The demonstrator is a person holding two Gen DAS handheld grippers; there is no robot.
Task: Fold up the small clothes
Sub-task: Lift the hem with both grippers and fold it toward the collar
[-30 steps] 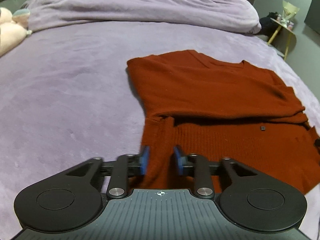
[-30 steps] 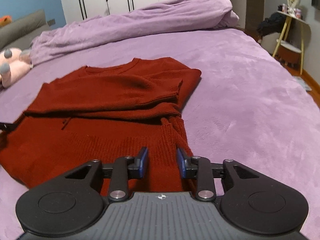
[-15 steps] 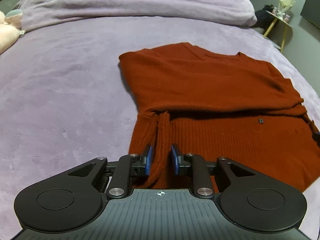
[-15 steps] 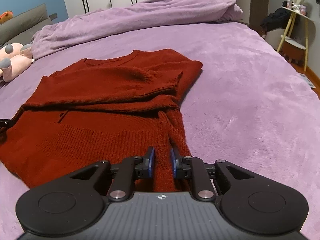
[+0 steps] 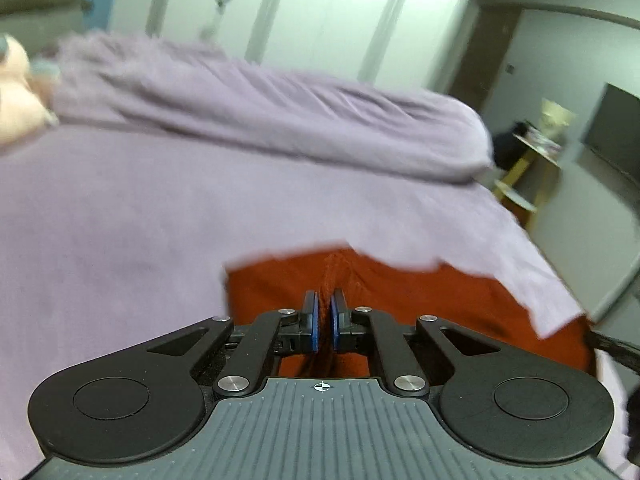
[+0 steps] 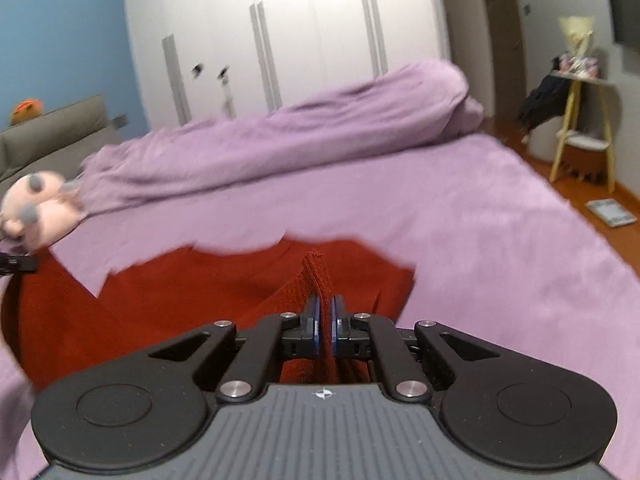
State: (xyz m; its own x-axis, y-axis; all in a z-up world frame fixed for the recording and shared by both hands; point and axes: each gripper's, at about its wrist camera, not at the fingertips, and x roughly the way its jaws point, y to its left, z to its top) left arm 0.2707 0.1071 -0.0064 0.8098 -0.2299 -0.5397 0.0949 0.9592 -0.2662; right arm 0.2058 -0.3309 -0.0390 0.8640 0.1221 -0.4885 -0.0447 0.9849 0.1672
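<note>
A rust-red knitted sweater point(image 5: 420, 292) lies on the purple bed, its near hem raised off the cover. My left gripper point(image 5: 324, 300) is shut on a pinch of that hem at the sweater's left corner. In the right wrist view the sweater point(image 6: 168, 300) spreads to the left, and my right gripper point(image 6: 324, 306) is shut on a ridge of its hem near the right corner, the fabric standing up between the blue pads point(image 6: 316, 320). The left gripper's tip point(image 6: 18, 263) shows at the left edge. Both views are blurred.
The purple bed cover point(image 6: 480, 216) stretches ahead, with a rolled duvet point(image 5: 260, 112) across the back. A pink plush toy point(image 6: 36, 208) lies at the left. A yellow-legged side table point(image 6: 580, 120) stands off the bed's right side, with white wardrobe doors point(image 6: 300, 40) behind.
Both grippers have shut on the sweater's near hem and risen with it. The views have tilted up, so most of the sweater has dropped below the frames.
</note>
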